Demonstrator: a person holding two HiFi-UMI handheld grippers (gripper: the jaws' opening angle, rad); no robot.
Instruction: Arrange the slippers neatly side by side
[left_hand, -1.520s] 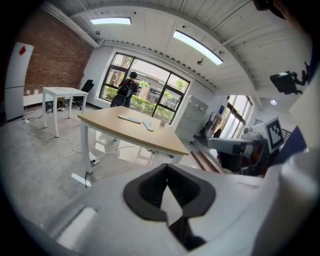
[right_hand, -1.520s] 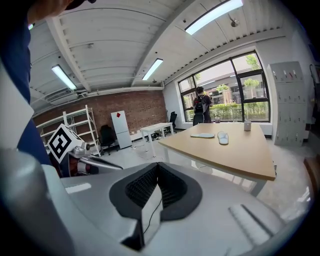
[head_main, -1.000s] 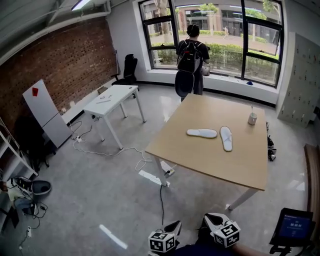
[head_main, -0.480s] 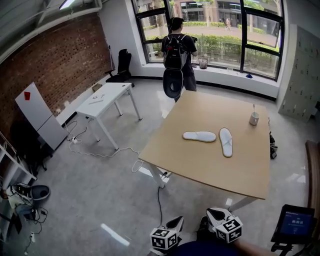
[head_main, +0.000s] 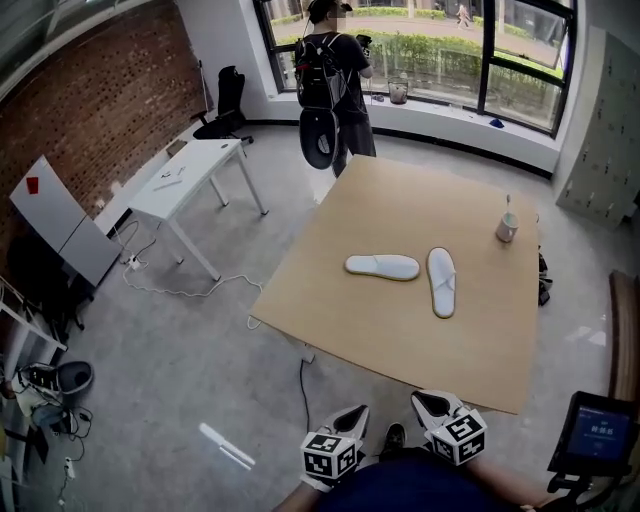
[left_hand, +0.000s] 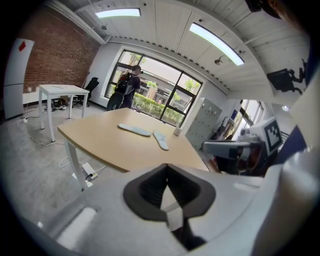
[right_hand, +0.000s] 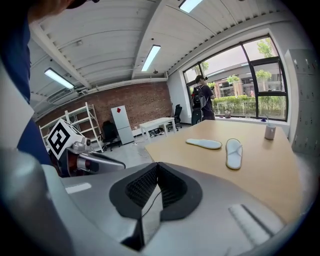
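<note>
Slippers of flat white fabric (head_main: 382, 266) lie askew on the tan wooden tabletop (head_main: 400, 345), well apart from the left gripper (head_main: 350, 417) and right gripper (head_main: 428, 404), both waiting low with fingers pressed together, empty.

The tabletop (head_main: 400, 340) looks like pale wood or wood laminate, smooth and matt with a faint sheen. The crosswise slipper (head_main: 382, 266) and the lengthwise slipper (head_main: 441, 282) look like soft white cloth, matt. The left hand-held gripper (left_hand: 167, 192) and the right hand-held gripper (right_hand: 155, 192) have smooth grey matt plastic shells around black, finely ribbed, rubber-like pads. The floor (head_main: 170, 340) is grey polished concrete with glossy reflections. The brick wall (head_main: 90, 120) is rough and matt.
</note>
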